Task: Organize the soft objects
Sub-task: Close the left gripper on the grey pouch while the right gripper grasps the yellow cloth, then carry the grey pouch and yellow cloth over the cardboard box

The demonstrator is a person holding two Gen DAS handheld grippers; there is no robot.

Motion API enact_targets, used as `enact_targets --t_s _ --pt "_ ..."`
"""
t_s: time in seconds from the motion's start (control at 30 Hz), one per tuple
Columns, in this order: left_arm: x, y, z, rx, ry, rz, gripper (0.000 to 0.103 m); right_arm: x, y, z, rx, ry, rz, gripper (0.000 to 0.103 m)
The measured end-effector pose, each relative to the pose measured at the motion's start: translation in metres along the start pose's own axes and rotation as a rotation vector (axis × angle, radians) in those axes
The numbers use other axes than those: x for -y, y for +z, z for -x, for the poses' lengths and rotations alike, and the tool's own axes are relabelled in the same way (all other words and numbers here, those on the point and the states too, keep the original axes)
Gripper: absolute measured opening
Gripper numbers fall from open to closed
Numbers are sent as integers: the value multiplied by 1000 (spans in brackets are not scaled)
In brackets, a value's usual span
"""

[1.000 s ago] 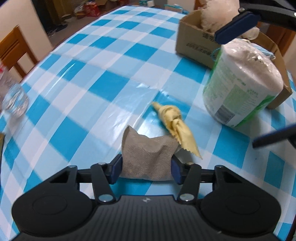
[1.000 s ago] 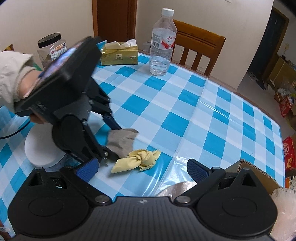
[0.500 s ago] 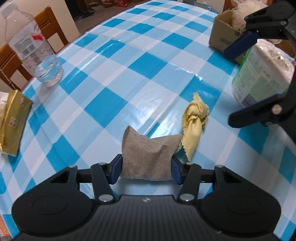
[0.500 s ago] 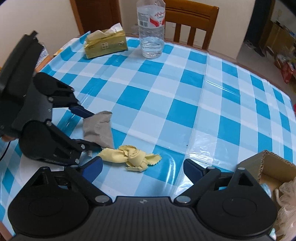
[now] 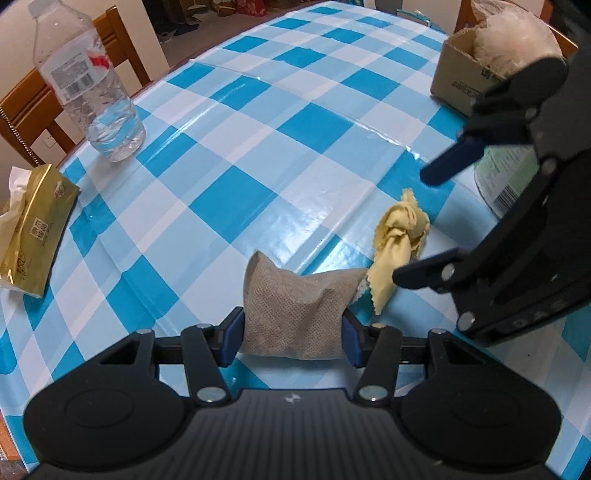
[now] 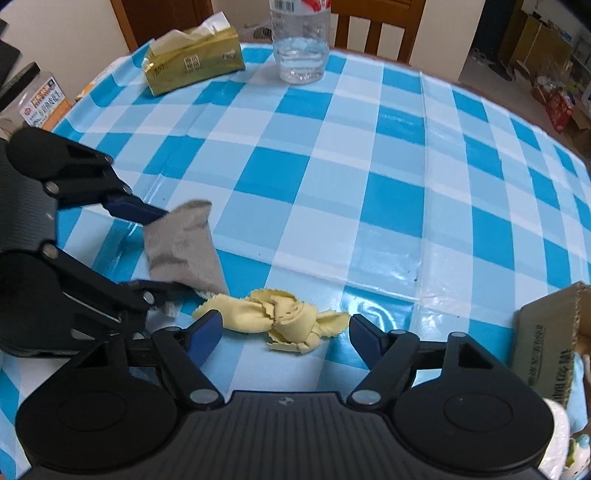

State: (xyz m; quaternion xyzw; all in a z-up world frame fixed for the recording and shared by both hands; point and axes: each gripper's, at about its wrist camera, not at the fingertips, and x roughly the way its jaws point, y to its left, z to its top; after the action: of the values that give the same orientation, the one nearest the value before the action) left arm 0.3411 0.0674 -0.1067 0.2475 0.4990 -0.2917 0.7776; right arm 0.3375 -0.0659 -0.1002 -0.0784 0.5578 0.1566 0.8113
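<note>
While the left gripper stays clamped on a grey mesh pouch, its blue pads pressed into both sides, the right gripper sits low over the bench with its jaws closing around a crumpled yellow cloth (the pads have not met the fabric, and the cloth lies flat on the blue-and-white checked cover). The pouch hangs just beside the cloth, one corner almost touching it. A cardboard box with something pale and fluffy inside stands toward one edge of the bench, near a wrapped paper roll half hidden behind the right gripper. Toward the opposite edge stand a clear water bottle and a gold tissue pack, well apart from the cloth, with a wooden chair behind them
</note>
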Motion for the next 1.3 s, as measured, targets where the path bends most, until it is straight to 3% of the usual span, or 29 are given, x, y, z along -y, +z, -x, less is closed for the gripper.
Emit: enact_targets --t_s 0.33,0.6,0.7,0.77,0.9,1.3 --pt "-15 -1 -1 -5 15 32 53 -6 2 -21 -22 -3 5 76" --pt "-21 -1 -4 -8 17 42 53 -9 5 -26 9 -9 38 74" --pt "-24 0 -5 -8 14 50 53 -9 7 -26 23 -18 48 64" --pt "-24 -1 -6 -9 10 53 53 -8 7 -24 29 -18 48 51" --pt "-24 0 -6 -10 9 56 53 -6 7 -23 34 -26 43 34" --pt "-18 2 10 6 8 66 53 -2 0 15 79 25 49 32"
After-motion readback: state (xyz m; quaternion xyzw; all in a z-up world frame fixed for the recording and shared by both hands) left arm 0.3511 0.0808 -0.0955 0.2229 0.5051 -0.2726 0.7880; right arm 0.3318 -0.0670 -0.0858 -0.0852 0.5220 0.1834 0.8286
